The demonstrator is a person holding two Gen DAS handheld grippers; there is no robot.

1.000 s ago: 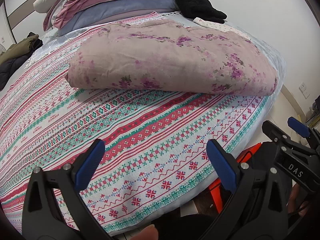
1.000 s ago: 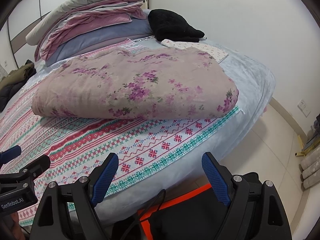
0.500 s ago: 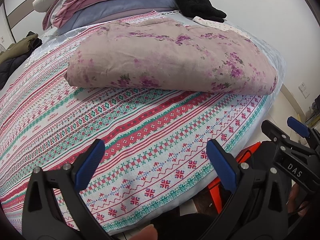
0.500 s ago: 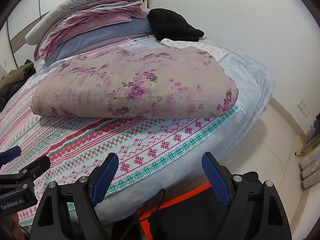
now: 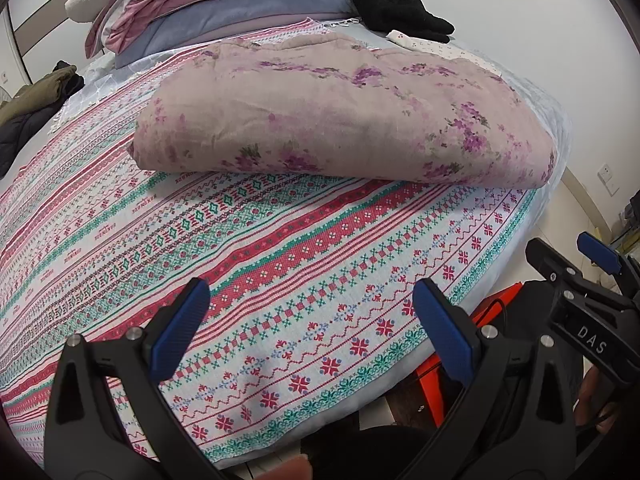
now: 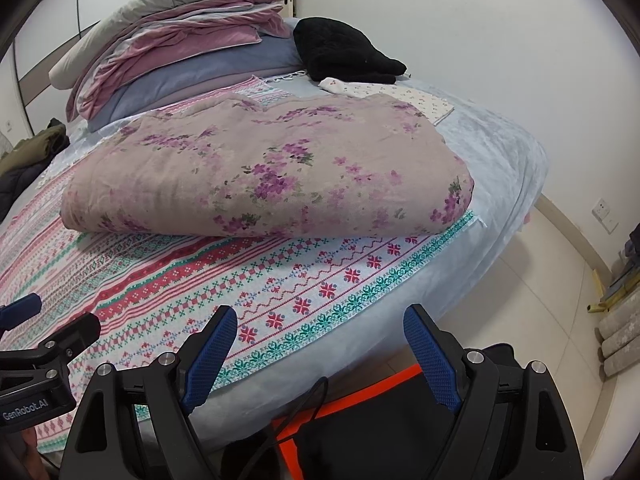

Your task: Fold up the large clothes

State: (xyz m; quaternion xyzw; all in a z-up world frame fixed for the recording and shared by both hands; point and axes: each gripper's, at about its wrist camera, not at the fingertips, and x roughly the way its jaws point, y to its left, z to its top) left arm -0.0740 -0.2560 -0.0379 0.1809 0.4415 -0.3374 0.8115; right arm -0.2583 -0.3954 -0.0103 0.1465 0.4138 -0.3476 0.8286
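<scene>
I judge my floral quilt (image 5: 340, 108) at frame centre already folded; my left gripper (image 5: 308, 324) and right gripper (image 6: 320, 348) hang released, fingers empty.

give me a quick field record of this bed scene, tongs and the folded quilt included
left tongs: open, empty, above the bedspread's near edge
right tongs: open, empty, near the bed edge
floral quilt: folded, lying on the striped bedspread
bedding stack: piled at the far end
black garment: beside the stack
contact: neither tongs touches the quilt
</scene>
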